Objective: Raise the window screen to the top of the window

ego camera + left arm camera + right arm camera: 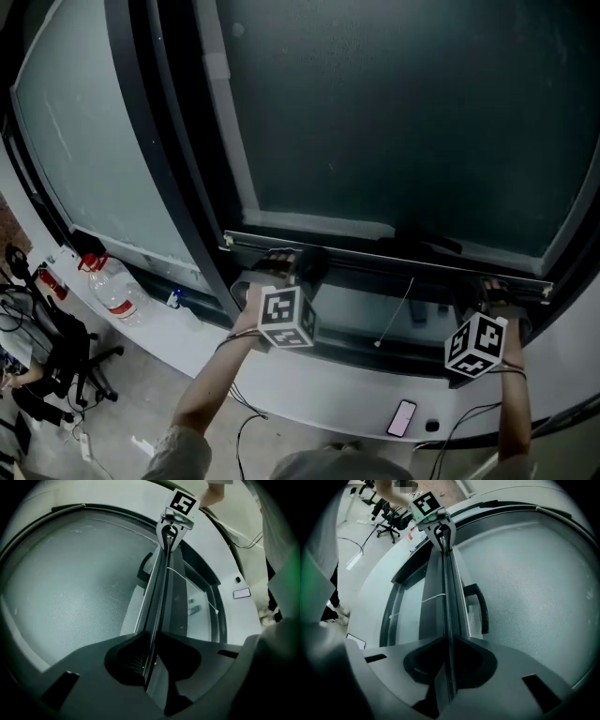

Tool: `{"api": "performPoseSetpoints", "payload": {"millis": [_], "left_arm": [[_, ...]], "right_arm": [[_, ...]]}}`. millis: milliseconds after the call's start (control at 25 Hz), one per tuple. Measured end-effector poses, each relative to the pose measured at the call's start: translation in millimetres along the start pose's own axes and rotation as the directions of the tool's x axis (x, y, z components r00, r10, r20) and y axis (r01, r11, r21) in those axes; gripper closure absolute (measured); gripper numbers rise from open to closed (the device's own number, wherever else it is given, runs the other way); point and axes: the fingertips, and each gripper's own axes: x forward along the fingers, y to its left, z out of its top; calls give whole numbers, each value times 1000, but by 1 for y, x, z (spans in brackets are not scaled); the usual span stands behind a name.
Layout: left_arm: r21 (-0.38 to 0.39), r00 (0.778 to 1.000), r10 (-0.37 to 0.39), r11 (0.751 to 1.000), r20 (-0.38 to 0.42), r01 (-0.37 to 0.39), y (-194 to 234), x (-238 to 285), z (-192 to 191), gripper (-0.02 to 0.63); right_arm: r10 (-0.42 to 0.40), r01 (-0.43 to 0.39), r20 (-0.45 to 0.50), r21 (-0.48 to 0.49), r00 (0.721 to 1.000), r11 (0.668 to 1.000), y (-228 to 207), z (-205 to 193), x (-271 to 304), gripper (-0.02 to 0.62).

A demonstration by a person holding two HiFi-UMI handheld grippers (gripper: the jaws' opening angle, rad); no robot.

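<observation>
Window screen [403,112] was down, its bottom bar [375,249] low in the window frame [173,159]. Left gripper [281,262] & right gripper [494,287] each pinched a bar end, jaws tight on it. Grip step looked done. Next: lift both ends evenly, w/o tilting.

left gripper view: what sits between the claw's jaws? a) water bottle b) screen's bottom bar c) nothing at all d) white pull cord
b: the screen's bottom bar runs straight down the picture and passes between the jaws of the left claw.
</observation>
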Motion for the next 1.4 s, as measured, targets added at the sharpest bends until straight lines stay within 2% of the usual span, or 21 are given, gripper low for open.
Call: {"api": "performPoseSetpoints", "payload": {"millis": [120, 240, 400, 480, 600, 760, 880, 1000, 1120, 1280, 1320, 1400], "left_arm": [[46, 996, -71, 996, -60, 73, -5, 4, -7, 535], [79, 985, -150, 984, -85, 157, -8, 7, -6, 539], [168, 971, -148, 969, -185, 180, -5, 5, -12, 557], [170, 965, -146, 968, -218, 185, -6, 5, -14, 557], [166, 965, -138, 970, -224, 177, -6, 6, -13, 561], [209, 960, -125, 961, -249, 179, -7, 8, -11, 566], [165, 957, -187, 960, -222, 226, -10, 7, -11, 583], [129, 948, -248, 952, -201, 276, -9, 6, -11, 583], [121, 913, -348, 918, -213, 378, -10, 6, -12, 583], [55, 823, -527, 834, -212, 548, -14, 3, -12, 588], [46, 812, -546, 823, -206, 566, -14, 4, -12, 588], [45, 810, -553, 820, -196, 571, -14, 4, -13, 588]], "right_arm": [[67, -66, -31, 10, 997, 998, -1, -11, 3, 540], [107, -107, -20, 8, 994, 994, 1, -13, 4, 541], [120, -127, -88, -71, 989, 989, 2, -19, 4, 550], [127, -138, -109, -94, 986, 986, 3, -24, 5, 566], [130, -141, -114, -96, 985, 985, 1, -26, 5, 569], [142, -166, -188, -115, 972, 980, 2, -27, 7, 569], [192, -223, -241, -110, 951, 969, 4, -26, 5, 571], [279, -313, -258, -97, 925, 945, 4, -25, 4, 572], [391, -415, -218, -75, 894, 907, 4, -22, 2, 574], [545, -555, -173, -10, 820, 832, 5, -22, -1, 577], [562, -569, -166, 1, 811, 822, 3, -21, 0, 577], [558, -564, -156, 12, 815, 826, 4, -21, 1, 577]]}}
